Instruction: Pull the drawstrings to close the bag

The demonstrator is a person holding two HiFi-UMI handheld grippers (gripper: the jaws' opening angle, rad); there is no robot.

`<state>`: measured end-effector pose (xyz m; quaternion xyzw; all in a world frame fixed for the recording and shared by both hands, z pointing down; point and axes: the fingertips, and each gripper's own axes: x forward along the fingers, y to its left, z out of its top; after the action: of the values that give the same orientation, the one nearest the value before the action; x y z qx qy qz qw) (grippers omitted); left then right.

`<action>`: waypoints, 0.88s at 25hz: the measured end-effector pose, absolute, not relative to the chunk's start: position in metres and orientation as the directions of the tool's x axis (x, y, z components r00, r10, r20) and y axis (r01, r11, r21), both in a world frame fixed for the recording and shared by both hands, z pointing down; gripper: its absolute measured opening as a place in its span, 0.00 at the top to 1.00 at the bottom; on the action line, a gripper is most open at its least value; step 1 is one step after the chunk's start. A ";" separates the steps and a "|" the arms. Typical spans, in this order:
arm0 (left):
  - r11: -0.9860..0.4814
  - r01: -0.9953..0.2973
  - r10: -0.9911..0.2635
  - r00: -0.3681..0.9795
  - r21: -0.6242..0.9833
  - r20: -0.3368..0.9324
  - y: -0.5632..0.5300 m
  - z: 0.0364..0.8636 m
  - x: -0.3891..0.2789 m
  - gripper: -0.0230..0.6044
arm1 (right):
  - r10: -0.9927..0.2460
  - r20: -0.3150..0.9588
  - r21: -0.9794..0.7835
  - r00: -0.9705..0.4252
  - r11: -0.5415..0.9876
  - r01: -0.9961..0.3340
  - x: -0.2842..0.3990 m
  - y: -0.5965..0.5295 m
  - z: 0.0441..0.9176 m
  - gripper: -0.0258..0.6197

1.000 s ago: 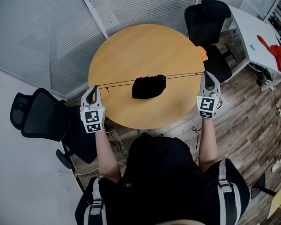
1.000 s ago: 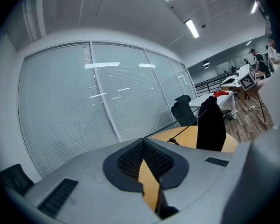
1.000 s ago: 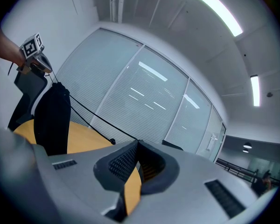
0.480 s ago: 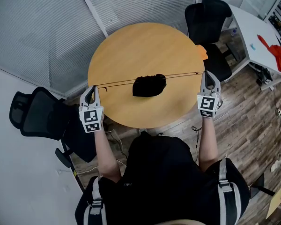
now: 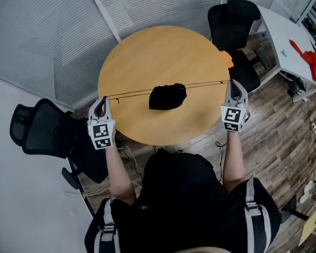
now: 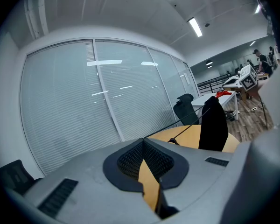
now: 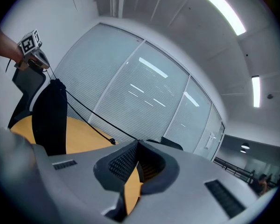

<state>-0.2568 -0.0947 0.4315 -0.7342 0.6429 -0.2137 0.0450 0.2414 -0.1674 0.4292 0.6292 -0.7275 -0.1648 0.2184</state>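
Across the round wooden table (image 5: 163,51), left gripper (image 5: 101,101) and right gripper (image 5: 235,84) each pinch a taut thin black drawstring (image 5: 129,94); equal outward pulls should cinch the black fabric bag (image 5: 167,97).

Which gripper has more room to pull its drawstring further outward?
Probably the right gripper: shut on its taut drawstring, with wood floor beside it. The left gripper, shut on the other drawstring, has a black chair close by.

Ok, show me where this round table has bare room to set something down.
The far half of the table, between the taut drawstrings and the rim by the blinds, is bare. A narrower bare strip runs from the bag to the near rim. The drawstring line itself is blocked.
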 end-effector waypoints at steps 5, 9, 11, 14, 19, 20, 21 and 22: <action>-0.174 -0.925 -0.963 0.087 -0.338 0.257 -0.102 0.431 -0.256 0.94 | -0.989 0.116 0.540 -0.092 0.141 -0.830 0.244 -0.173 0.430 0.87; -0.176 -0.925 -0.962 0.089 -0.336 0.259 -0.109 0.431 -0.256 0.94 | -0.988 0.125 0.544 -0.089 0.143 -0.827 0.245 -0.179 0.435 0.87; -0.178 -0.925 -0.961 0.091 -0.334 0.260 -0.111 0.432 -0.257 0.94 | -0.988 0.125 0.544 -0.088 0.143 -0.827 0.245 -0.180 0.435 0.87; -0.183 -0.925 -0.960 0.095 -0.334 0.263 -0.113 0.434 -0.256 0.94 | -0.988 0.128 0.544 -0.083 0.140 -0.827 0.246 -0.181 0.436 0.87; -0.190 -0.924 -0.958 0.102 -0.331 0.267 -0.120 0.436 -0.257 0.94 | -0.988 0.134 0.541 -0.075 0.136 -0.830 0.245 -0.184 0.435 0.87; -0.191 -0.924 -0.958 0.103 -0.330 0.268 -0.121 0.436 -0.257 0.94 | -0.988 0.135 0.542 -0.075 0.137 -0.829 0.245 -0.184 0.436 0.87; -0.192 -0.925 -0.958 0.104 -0.329 0.268 -0.122 0.436 -0.257 0.94 | -0.988 0.137 0.543 -0.076 0.139 -0.828 0.245 -0.186 0.439 0.87; -0.193 -0.925 -0.958 0.105 -0.328 0.268 -0.123 0.436 -0.257 0.94 | -0.987 0.139 0.543 -0.076 0.140 -0.828 0.245 -0.187 0.440 0.87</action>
<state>-0.2574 -0.1230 0.4363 -0.7422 0.6340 -0.2137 0.0385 0.2454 -0.1867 0.4405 0.6347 -0.7149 -0.1642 0.2430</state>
